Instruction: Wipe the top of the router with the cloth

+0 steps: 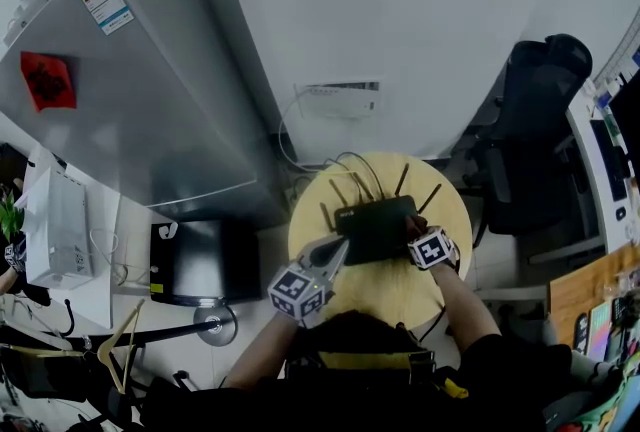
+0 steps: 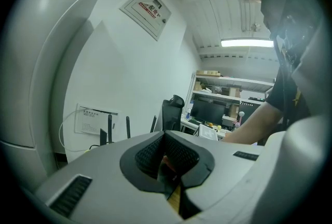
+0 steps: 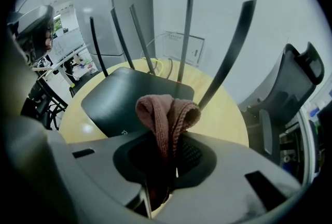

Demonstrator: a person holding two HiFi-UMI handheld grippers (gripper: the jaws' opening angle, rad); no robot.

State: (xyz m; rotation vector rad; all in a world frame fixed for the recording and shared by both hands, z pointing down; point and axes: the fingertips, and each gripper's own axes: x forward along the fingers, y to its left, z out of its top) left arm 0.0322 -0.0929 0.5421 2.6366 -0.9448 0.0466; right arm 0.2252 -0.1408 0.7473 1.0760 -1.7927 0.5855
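- The left gripper (image 2: 164, 136) has its fingers pressed together, and I can name nothing between them. In the head view it sits at the left front corner of the router (image 1: 378, 228). Its own view looks up past the antennas at the wall, so it seems to have no part in the wiping itself.
- The router lies flat in the middle of the round worktop (image 1: 400, 298), with its antennas (image 3: 187, 36) standing up at the far side. Its dark top shows no streak or mark, so how much has been wiped can't be judged.
- The cloth (image 3: 167, 114) is a folded brownish wad sticking out past the fingertips, over the router's near right edge. Whether it touches the top I cannot tell.
- The right gripper (image 3: 168, 138) has its fingers clenched on the cloth.
- My judgement: fetching the cloth is done. The wiping looks to be at its start, because most of the top lies ahead of the wad toward the antennas.
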